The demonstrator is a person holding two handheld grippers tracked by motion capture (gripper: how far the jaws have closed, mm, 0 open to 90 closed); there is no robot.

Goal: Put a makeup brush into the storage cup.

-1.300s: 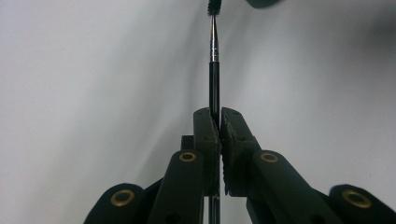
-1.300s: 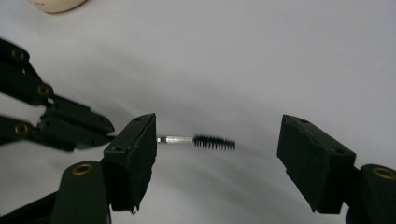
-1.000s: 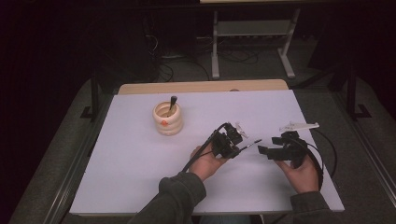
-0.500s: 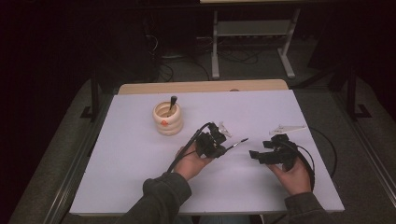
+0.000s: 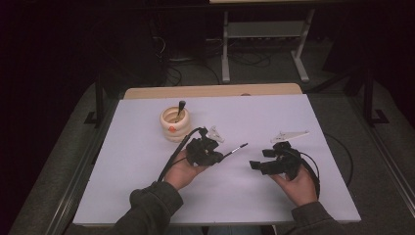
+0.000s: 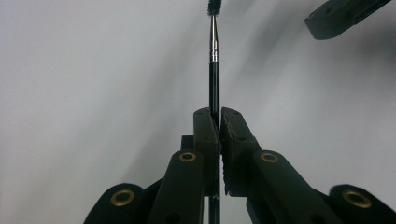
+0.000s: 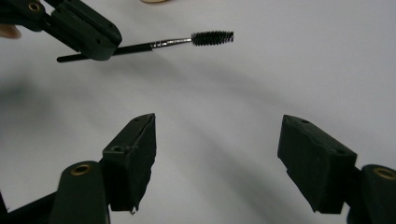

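My left gripper (image 5: 219, 155) sits at the table's middle, shut on the black handle of a thin spoolie brush (image 5: 236, 149). The brush (image 6: 214, 70) sticks straight out past the closed jaws, bristle tip up in the left gripper view. My right gripper (image 5: 259, 159) is to its right, open, with nothing between its fingers. In the right gripper view the brush (image 7: 187, 41) lies across the top, held by the left gripper (image 7: 88, 32), well beyond my open right gripper (image 7: 218, 123). A cream ringed holder (image 5: 174, 123) stands behind the left hand with a dark brush (image 5: 180, 107) in it.
The white tabletop (image 5: 122, 161) has a wooden strip (image 5: 210, 91) along its far edge. A black cable (image 5: 342, 156) loops right of the right hand. A metal stand (image 5: 264, 44) and cables are on the dark floor beyond the table.
Both hands have moved left and slightly toward the near edge. The left gripper kept the brush clamped while moving. The right gripper stayed open.
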